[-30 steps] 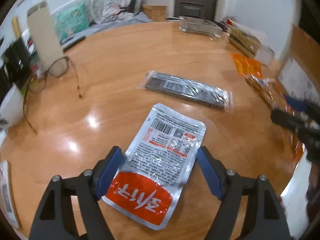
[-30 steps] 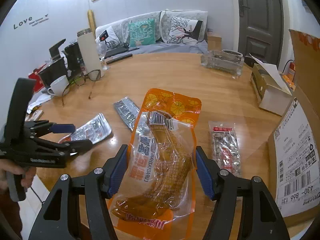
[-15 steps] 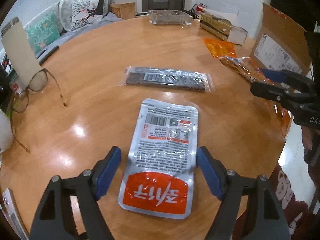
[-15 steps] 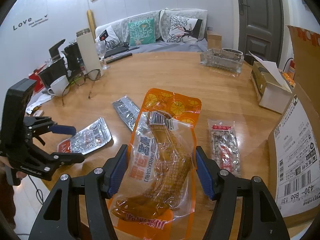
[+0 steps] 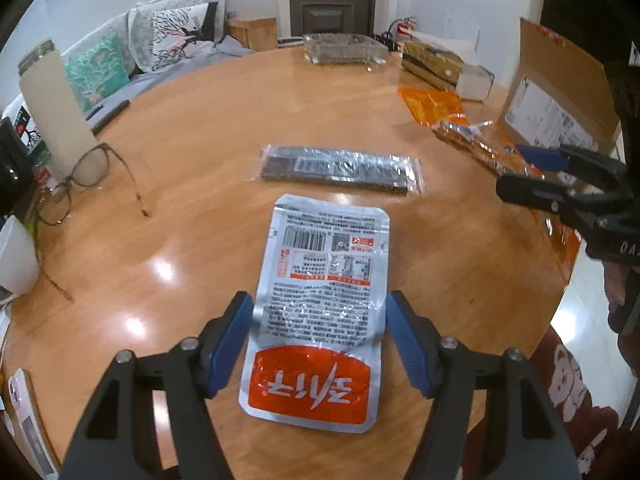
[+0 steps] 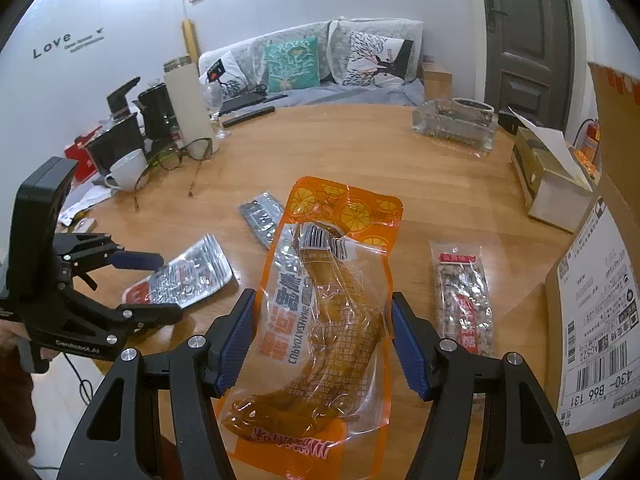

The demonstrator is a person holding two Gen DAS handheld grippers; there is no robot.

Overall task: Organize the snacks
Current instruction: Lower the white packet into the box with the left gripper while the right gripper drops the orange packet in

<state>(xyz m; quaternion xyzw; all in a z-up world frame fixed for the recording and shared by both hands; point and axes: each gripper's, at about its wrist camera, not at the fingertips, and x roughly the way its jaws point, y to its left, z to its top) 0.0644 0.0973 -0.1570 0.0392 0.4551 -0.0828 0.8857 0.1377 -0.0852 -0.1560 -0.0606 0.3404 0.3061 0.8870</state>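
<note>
Two hand-held grippers are in your hands, and each straddles a snack pack without pinching it. Your left hand-held gripper (image 5: 320, 332) has its blue pads spread wide on either side of the silver pouch (image 5: 320, 300), which lies flat on the tabletop (image 5: 200, 152) with its red label end toward you and its barcode end pointing away. The left pad sits just beside the pouch's edge; whether it touches is hard to tell.

Your right hand-held gripper (image 6: 324, 340) is likewise spread, its pads flanking the orange pouch (image 6: 320, 312) of sausage-like sticks, which lies lengthwise between the fingers with the orange-slice print at its far end. Taking that orange pouch as your landmark: the clear nut-bar pack (image 6: 462, 296) lies just to its right, apart from it. The dark foil strip pack (image 6: 264, 216) lies at its far left corner, partly tucked behind it. The silver pouch (image 6: 188, 276) sits to its left, with your left hand-held gripper (image 6: 160, 284) over its near end. The cardboard box (image 6: 600, 300) with the shipping label stands farther right, beyond the nut-bar pack. The glasses (image 6: 180, 160) and white mug (image 6: 128, 170) rest well off to the far left, near the tabletop's edge.
</note>
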